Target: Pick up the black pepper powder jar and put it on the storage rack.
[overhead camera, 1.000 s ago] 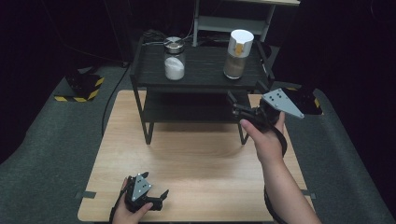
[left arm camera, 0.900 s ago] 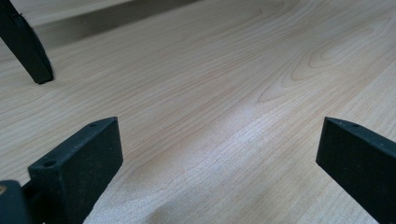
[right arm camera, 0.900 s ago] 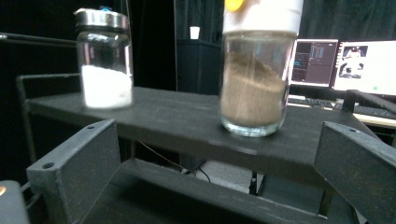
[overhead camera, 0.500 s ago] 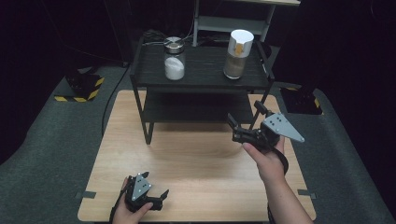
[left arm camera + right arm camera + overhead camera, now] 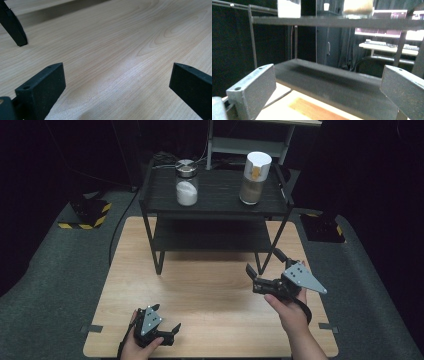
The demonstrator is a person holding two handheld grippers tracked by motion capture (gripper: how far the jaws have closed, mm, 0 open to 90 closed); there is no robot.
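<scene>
A black two-tier rack (image 5: 215,206) stands at the far side of the wooden table (image 5: 210,290). Its top shelf carries a glass jar of white powder with a silver lid (image 5: 186,182) and a taller white-lidded jar of brownish stuff (image 5: 255,177). My right gripper (image 5: 263,262) is open and empty, held above the table in front of the rack's right legs and pointing at it. In the right gripper view the open right gripper (image 5: 327,82) faces the lower shelf (image 5: 332,82). My left gripper (image 5: 174,334) rests open near the front left edge, and the left gripper (image 5: 117,75) has bare wood between its jaws.
A rack leg (image 5: 12,25) stands ahead of the left gripper. Grey carpet (image 5: 60,270) surrounds the table. Yellow-black striped blocks (image 5: 87,212) lie on the floor at the left, and a pale shelf unit (image 5: 250,142) stands behind the rack.
The right gripper has drawn back from the rack's right side toward the near edge and sunk lower, staying open. The left gripper has not moved.
</scene>
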